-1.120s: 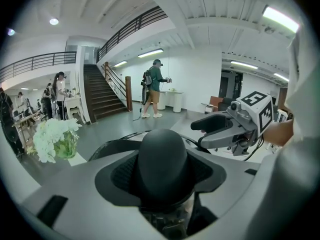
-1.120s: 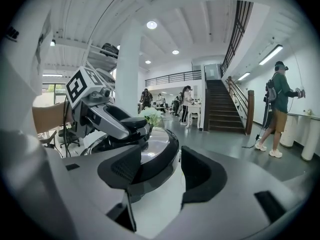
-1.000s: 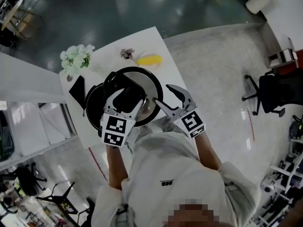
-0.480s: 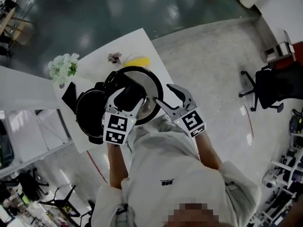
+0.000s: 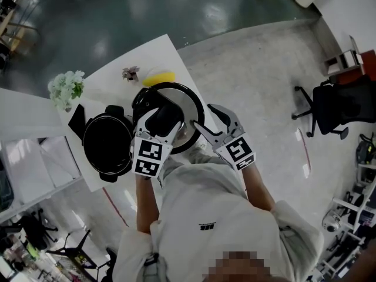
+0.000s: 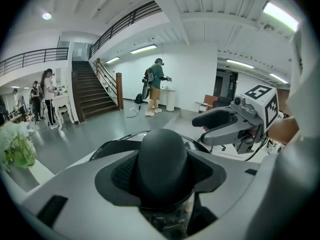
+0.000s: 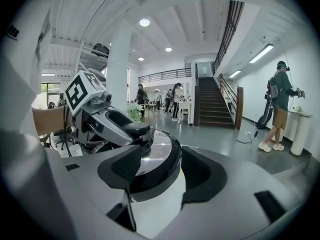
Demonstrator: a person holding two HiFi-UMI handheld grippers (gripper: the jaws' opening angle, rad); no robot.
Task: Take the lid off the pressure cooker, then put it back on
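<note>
Farthest left on the white table stood a bunch of pale flowers, with a flat black thing just beside it. Next came the pot of the pressure cooker, round, black and uncovered, its mouth facing up. Behind it lay a small dark item and a yellow thing.

Just right of the pot, off it and over the table's right part, was the lid: a shiny steel dome inside a thick black rim, topped by a rounded black knob. The left tool was clamped on that knob, 1 padded jaw on each side. The right tool gripped the lid at its rim, 1 jaw on the steel top and the other under the black edge.

Each tool carried a cube with black-and-white square markers. On the person's white shirt a small dark print was too small to read.
</note>
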